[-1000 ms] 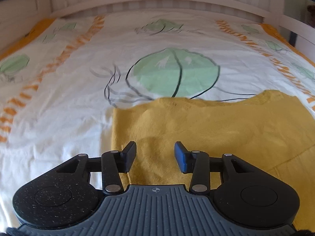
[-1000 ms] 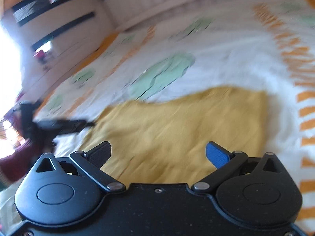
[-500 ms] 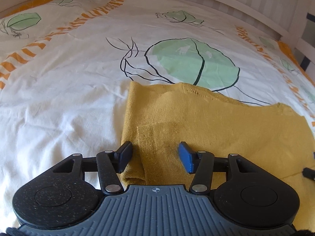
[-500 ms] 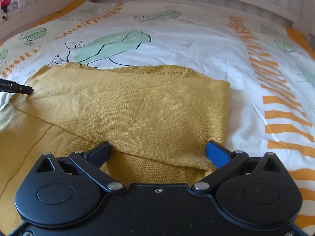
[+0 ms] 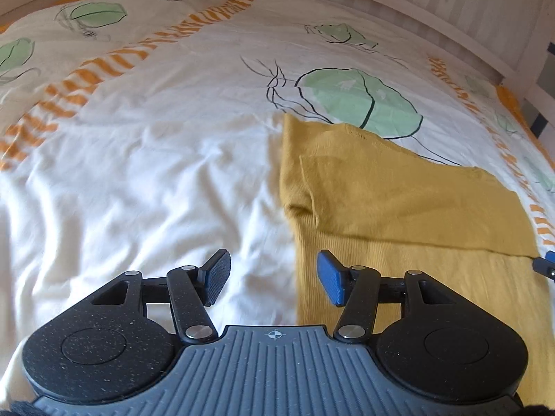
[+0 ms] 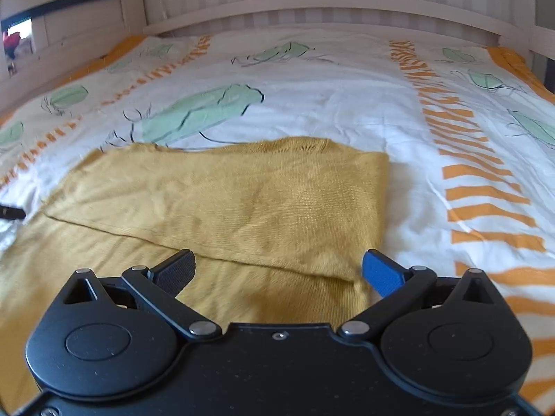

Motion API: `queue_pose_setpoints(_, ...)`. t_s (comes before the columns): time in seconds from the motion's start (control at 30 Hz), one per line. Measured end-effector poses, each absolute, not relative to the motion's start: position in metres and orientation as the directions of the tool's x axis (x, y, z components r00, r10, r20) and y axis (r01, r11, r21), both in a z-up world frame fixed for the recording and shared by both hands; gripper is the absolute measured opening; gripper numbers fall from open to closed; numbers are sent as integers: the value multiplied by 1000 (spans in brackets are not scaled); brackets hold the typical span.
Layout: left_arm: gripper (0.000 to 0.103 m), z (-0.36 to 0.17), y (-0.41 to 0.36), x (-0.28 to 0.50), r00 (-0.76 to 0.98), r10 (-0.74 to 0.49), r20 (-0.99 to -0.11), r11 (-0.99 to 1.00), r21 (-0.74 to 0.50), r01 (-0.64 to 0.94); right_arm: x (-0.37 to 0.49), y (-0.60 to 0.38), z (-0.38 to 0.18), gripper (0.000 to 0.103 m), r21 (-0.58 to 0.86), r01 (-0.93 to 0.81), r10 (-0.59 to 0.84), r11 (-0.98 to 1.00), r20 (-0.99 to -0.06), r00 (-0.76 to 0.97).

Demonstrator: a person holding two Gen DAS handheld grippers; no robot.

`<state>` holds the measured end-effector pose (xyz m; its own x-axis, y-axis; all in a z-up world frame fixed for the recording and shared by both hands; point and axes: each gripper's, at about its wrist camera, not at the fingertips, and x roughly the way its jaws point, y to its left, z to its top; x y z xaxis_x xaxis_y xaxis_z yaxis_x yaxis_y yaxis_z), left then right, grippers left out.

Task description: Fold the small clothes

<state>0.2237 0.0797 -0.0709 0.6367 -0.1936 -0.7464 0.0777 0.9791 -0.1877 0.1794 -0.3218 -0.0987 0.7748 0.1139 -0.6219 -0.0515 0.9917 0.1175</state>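
A mustard-yellow knitted garment (image 5: 399,190) lies flat on the bed, its upper part folded down over the ribbed lower part. My left gripper (image 5: 274,277) hovers at the garment's left edge, jaws opening; the edge runs beneath the gap and the pads press on nothing. The black pad is over white sheet, the blue pad over the knit. In the right wrist view the garment (image 6: 225,197) fills the middle. My right gripper (image 6: 277,270) stands wide open above the fold's near right corner, holding nothing. Its tip (image 5: 544,263) shows at the left view's right edge.
A white duvet cover (image 5: 138,173) with green shapes and orange stripes covers the bed. A pale slatted bed rail (image 6: 312,3) runs along the far side, with a side rail (image 6: 69,27) at left. The left gripper's tip (image 6: 10,212) pokes in at the left edge.
My left gripper has slid left from over the garment to its left edge, and its jaws have widened. The right wrist view has swung round and steadied, facing the folded garment.
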Motion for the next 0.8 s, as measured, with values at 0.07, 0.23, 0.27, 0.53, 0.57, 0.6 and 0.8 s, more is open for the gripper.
queue_pose_setpoints(0.07, 55, -67, 85, 208, 632, -210, -746, 975, -204, 83, 166, -319, -91, 102, 143, -43, 123, 989, -615, 779)
queue_pose_setpoints(0.23, 57, -58, 88, 171, 619, -252, -744, 967, -222, 128, 131, -313, -77, 102, 222, -15, 156, 975, -633, 758)
queue_pose_setpoints(0.27, 62, -56, 88, 165, 617, -260, -743, 965, -224, 137, 123, -312, -74, 102, 233, -9, 160, 972, -638, 753)
queue_pose_setpoints(0.53, 68, -60, 87, 121, 567, -325, -757, 946, -265, 189, 63, -319, -60, 102, 369, 73, 216, 927, -683, 698)
queue_pose_setpoints(0.57, 68, -61, 88, 118, 562, -328, -759, 945, -268, 190, 57, -321, -60, 103, 379, 86, 222, 922, -695, 684)
queue_pose_setpoints(0.6, 68, -63, 88, 112, 556, -330, -763, 944, -271, 189, 53, -322, -61, 103, 386, 96, 229, 917, -710, 666)
queue_pose_setpoints(0.8, 68, -76, 89, 94, 509, -317, -800, 948, -242, 209, 26, -324, -79, 103, 405, 147, 262, 902, -786, 560)
